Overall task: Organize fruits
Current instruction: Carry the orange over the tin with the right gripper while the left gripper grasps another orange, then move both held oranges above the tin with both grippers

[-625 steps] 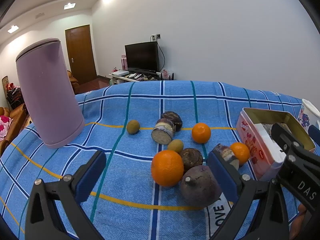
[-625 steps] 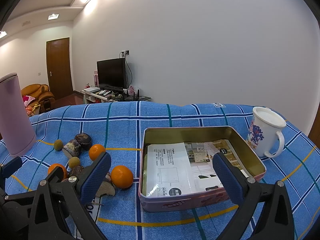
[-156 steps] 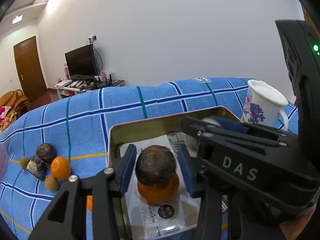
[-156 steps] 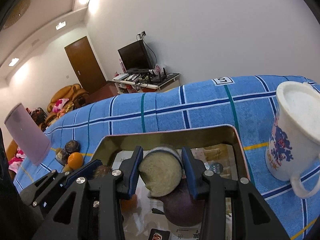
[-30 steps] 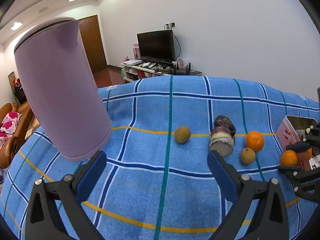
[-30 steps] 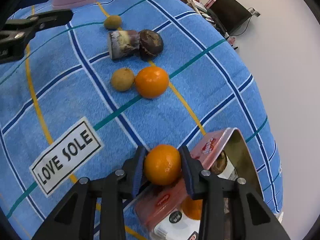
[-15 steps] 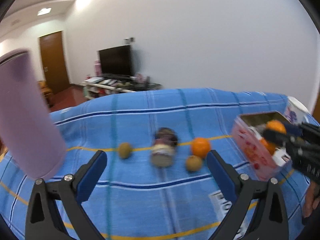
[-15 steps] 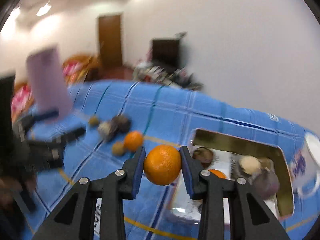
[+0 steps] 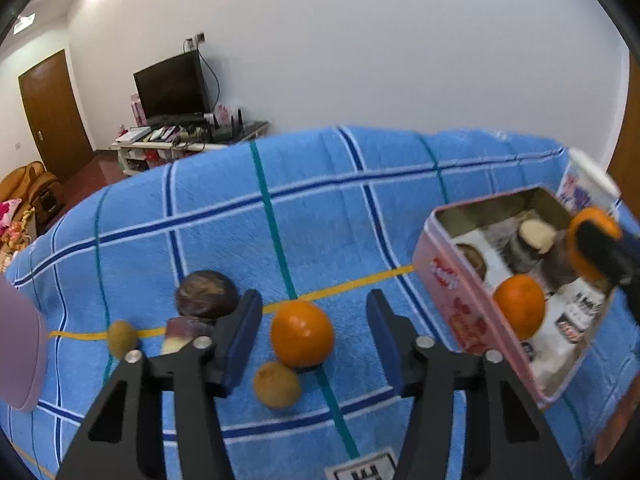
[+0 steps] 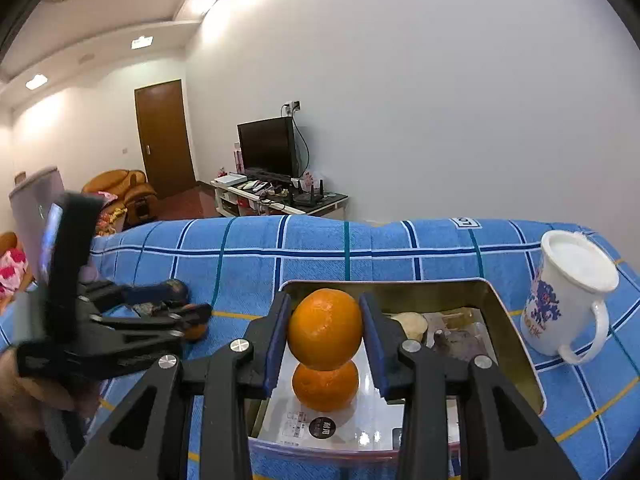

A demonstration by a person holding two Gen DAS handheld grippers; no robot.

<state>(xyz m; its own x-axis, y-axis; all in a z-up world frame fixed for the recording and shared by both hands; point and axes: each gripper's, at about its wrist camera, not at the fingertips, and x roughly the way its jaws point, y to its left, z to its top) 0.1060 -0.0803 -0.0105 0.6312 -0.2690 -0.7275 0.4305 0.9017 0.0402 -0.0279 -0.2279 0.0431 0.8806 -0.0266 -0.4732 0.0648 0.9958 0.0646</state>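
My left gripper (image 9: 314, 332) hangs low over the blue checked cloth, its jaws closing. A loose orange (image 9: 302, 338) lies between the blue pads, with a gap showing on each side. A small brown fruit (image 9: 277, 385) rests just in front of it. My right gripper (image 10: 325, 334) is shut on another orange (image 10: 325, 334) above the open tin (image 10: 384, 284). A third orange (image 10: 325, 386) lies in the tin right below, beside dark fruits and a cut pale piece (image 10: 410, 322).
A dark round fruit (image 9: 207, 294), a cut piece (image 9: 182, 334) and a second small brown fruit (image 9: 122, 338) lie left of my left gripper. A white mug (image 10: 568, 300) stands right of the tin. A purple jug (image 10: 32, 208) stands at the far left.
My left gripper swung right and in over the loose orange, and its jaws narrowed around it. My right gripper carried its orange over the tin.
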